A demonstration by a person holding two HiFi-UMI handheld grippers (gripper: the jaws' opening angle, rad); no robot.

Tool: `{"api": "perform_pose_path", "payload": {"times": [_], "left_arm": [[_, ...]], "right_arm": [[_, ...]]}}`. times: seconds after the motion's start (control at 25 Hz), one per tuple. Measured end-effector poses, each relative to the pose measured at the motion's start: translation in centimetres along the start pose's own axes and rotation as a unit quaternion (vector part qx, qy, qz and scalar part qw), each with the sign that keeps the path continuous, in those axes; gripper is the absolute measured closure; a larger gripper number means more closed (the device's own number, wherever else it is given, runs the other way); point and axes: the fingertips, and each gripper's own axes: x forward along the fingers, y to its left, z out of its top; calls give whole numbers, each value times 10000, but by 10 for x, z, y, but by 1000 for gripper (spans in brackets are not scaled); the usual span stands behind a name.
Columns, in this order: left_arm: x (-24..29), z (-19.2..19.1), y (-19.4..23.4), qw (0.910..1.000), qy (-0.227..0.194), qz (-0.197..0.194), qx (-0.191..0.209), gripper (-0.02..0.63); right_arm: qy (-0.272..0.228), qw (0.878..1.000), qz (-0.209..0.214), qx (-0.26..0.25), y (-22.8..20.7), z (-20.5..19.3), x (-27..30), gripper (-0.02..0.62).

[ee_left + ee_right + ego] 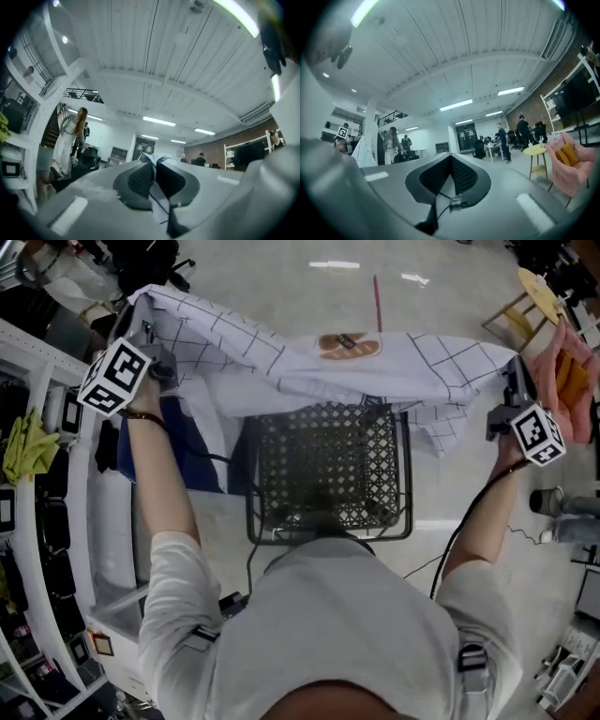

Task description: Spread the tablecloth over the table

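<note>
A white tablecloth point(394, 371) with a thin dark grid and a brown oval print hangs stretched between my two grippers, sagging over a black mesh table point(328, 484) below it. My left gripper point(153, 345) is shut on the cloth's left corner; in the left gripper view a fold of cloth point(151, 160) sticks out between its jaws point(154, 171). At the right, my right gripper point(514, 371) is shut on the other corner. In the right gripper view its jaws point(451, 159) are closed tight and point level into the room.
White shelving point(56, 521) with a yellow-green rag point(26, 446) runs down the left. A pink object point(562, 381) and a yellow stool point(536, 292) stand at the right. A red line point(378, 301) marks the floor beyond. People stand far off in the room.
</note>
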Motion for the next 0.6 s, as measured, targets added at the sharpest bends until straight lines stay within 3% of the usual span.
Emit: {"api": "perform_pose_path", "payload": {"times": [0.12,0.24,0.4,0.6], "left_arm": [[-15,45,5,9992,-377,65,64,580],[-39,67,16,9989,-360,233,169,580],[-86,49,30,9990,-146,395,150,580],[-171,13,53,9984,24,538,-191,580]], "right_arm": [[-363,9991,-166,-133,-27,40,-13,589],[-478,9985,-126,-238,-27,77,-21,588],[-535,9984,-152,-136,-21,74,-53,589],[-140,9997,-165,-104,-1,37,-107,588]]}}
